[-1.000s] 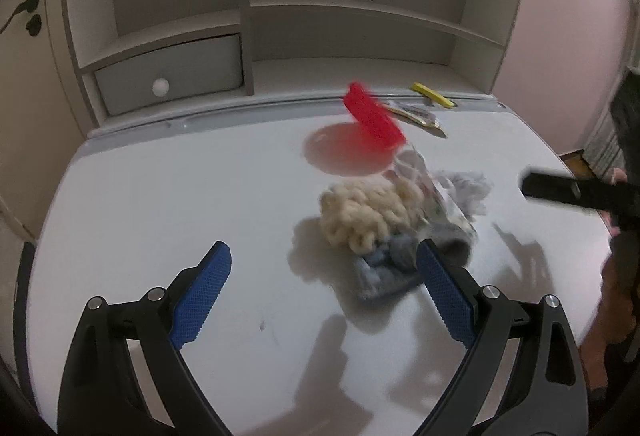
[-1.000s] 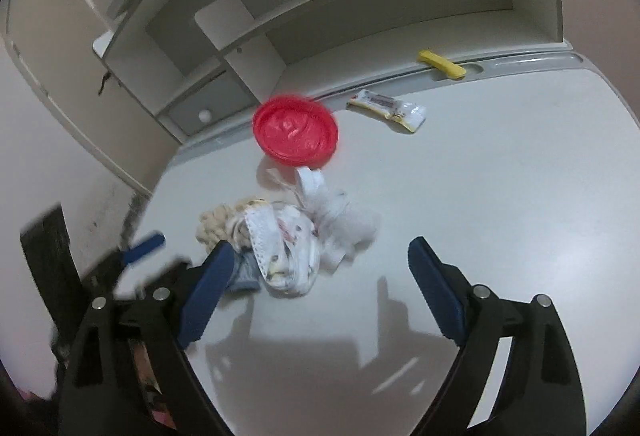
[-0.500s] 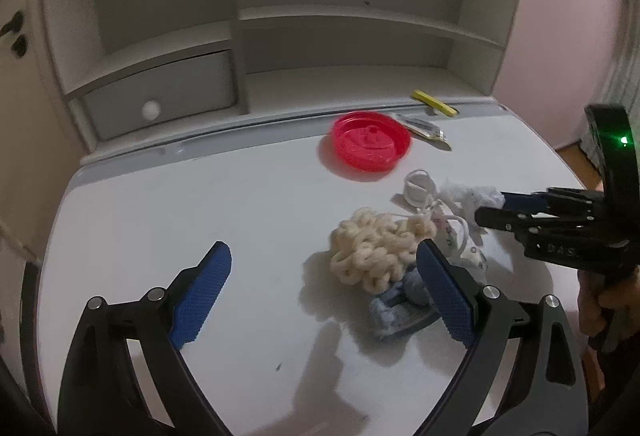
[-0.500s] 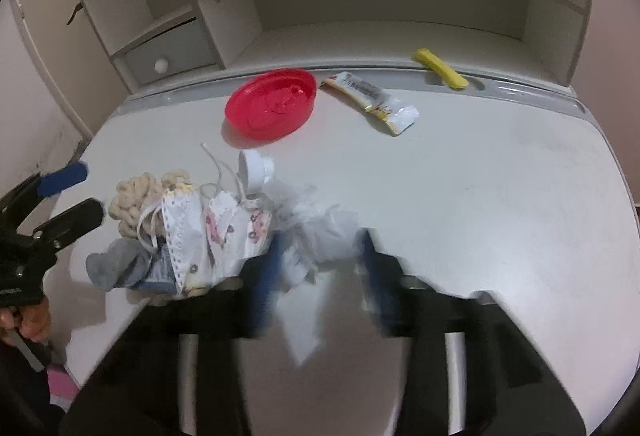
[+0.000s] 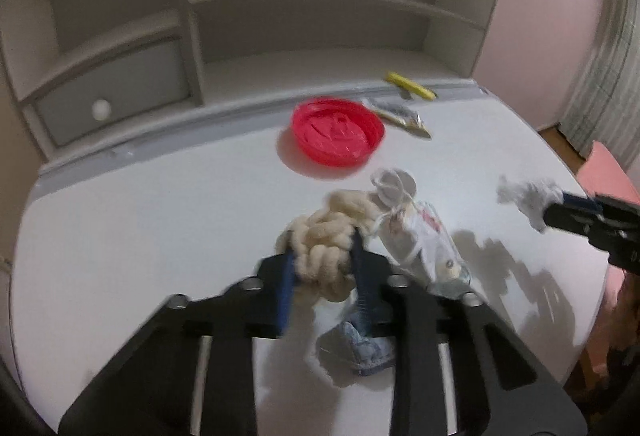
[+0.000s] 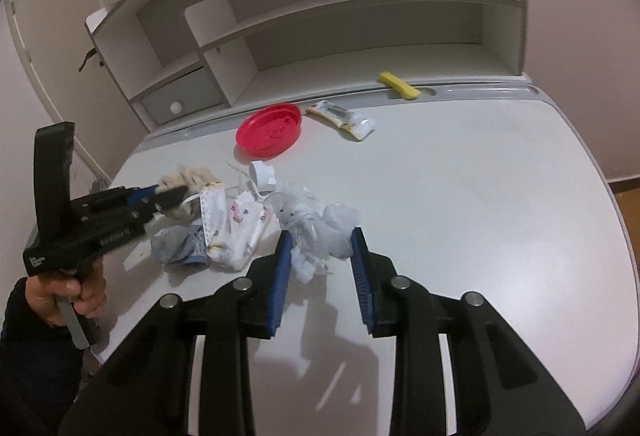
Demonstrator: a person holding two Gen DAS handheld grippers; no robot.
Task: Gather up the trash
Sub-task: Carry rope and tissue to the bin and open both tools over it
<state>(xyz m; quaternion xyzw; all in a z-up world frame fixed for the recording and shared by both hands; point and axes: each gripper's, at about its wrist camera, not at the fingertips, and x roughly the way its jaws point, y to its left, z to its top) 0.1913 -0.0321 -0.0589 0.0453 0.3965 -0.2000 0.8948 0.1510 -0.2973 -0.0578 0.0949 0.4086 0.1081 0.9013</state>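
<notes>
A trash pile lies on the white desk point(image 6: 460, 204). My left gripper point(image 5: 322, 264) is shut on a cream knotted rope bundle point(image 5: 320, 236), also seen in the right wrist view point(image 6: 188, 178). My right gripper point(image 6: 320, 256) is shut on a crumpled white tissue and clear plastic wad point(image 6: 316, 228), which shows in the left wrist view point(image 5: 528, 196). Between them lie a printed face mask point(image 6: 236, 232), a grey-blue cloth point(image 6: 178, 244) and a small white cap point(image 6: 262, 172). A red lid point(image 6: 270, 130), a snack wrapper point(image 6: 344, 118) and a yellow strip point(image 6: 398, 84) lie farther back.
A white shelf unit point(image 6: 320, 36) with a small grey drawer point(image 6: 176, 106) stands along the back of the desk. A pink wall point(image 5: 560, 16) and a pink seat point(image 5: 608, 176) are to the right. The desk's right edge point(image 6: 616, 220) curves away.
Both grippers moved in and closed: the left onto the rope bundle, the right onto the tissue wad. The red lid, in the air a second ago, now lies flat.
</notes>
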